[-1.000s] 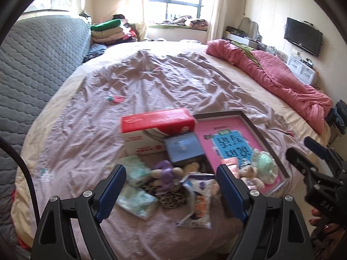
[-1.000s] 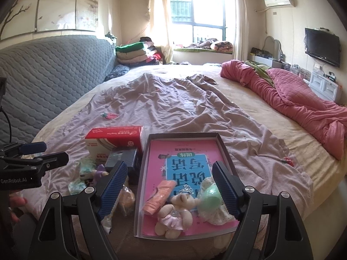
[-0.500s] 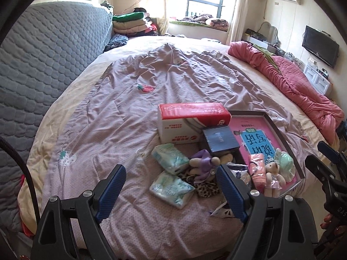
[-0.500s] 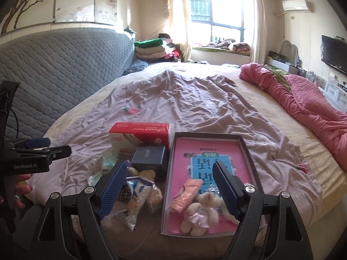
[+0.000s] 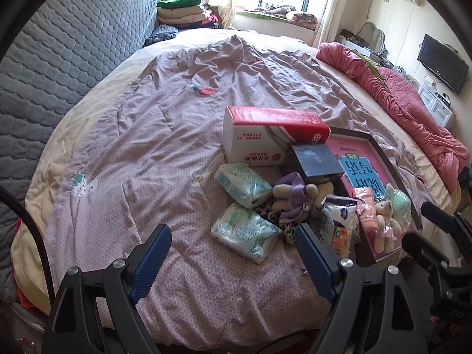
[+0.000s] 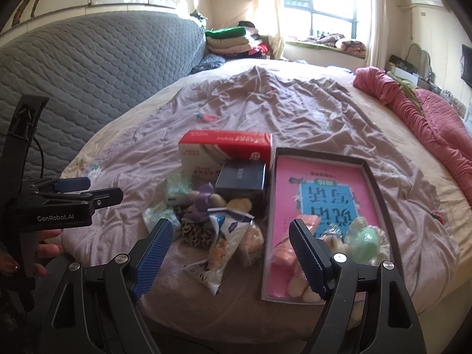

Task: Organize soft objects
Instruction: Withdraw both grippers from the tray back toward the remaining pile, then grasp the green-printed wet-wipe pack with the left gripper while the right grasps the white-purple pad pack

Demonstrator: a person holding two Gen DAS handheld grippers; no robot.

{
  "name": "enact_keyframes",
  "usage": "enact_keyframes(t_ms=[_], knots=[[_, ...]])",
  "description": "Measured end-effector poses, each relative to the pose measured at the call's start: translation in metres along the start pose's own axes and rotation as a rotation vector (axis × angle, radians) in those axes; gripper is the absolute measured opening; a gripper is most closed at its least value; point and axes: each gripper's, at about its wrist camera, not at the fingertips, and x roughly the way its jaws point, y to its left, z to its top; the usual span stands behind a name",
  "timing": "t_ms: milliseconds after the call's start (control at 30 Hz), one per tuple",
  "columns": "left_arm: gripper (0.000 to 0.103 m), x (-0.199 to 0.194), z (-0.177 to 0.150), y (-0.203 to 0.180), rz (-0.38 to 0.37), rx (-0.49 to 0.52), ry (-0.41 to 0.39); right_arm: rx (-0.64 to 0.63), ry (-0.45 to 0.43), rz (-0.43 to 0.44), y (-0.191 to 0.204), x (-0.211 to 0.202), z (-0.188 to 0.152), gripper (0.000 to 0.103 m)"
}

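Approach step: left tongs (image 5: 233,261) and right tongs (image 6: 231,253), both spread and empty, hover above the heap of soft packets and plush toys (image 6: 212,221) on the mauve-quilted bed (image 5: 147,153); next, one must likely descend and pinch an item for the shallow pink-lined box tray (image 6: 372,177).

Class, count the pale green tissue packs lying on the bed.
2: one pack beside the red-and-white box, another pack nearer the camera. More may hide under the pile.

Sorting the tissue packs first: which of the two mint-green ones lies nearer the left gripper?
The lower pack, just ahead of the open left gripper. The other pack lies farther off, next to the red-and-white box.
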Motion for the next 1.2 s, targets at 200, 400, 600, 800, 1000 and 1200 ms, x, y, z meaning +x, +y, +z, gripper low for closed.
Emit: enact_keyframes(t_ms=[200, 400, 600, 800, 1000, 1200], knots=[[0.085, 0.015, -0.008, 0.001, -0.019, 0.006, 0.017, 0.009, 0.073, 0.036, 0.008, 0.025, -0.014, 0.082], [0.085, 0.034, -0.015, 0.009, -0.034, -0.003, 0.045, 0.051, 0.141, 0.054, 0.008, 0.05, -0.024, 0.082], [0.085, 0.05, -0.019, 0.012, -0.045, 0.007, 0.07, 0.071, 0.183, 0.068, 0.009, 0.067, -0.03, 0.082], [0.085, 0.066, -0.019, 0.01, -0.054, 0.034, 0.089, 0.083, 0.208, 0.077, 0.009, 0.079, -0.031, 0.074], [0.085, 0.081, -0.017, 0.009, -0.088, 0.064, 0.098, 0.089, 0.232, 0.08, 0.009, 0.089, -0.035, 0.054], [0.085, 0.094, -0.018, 0.008, -0.123, 0.087, 0.118, 0.12, 0.26, 0.086, 0.004, 0.101, -0.034, 0.036]])
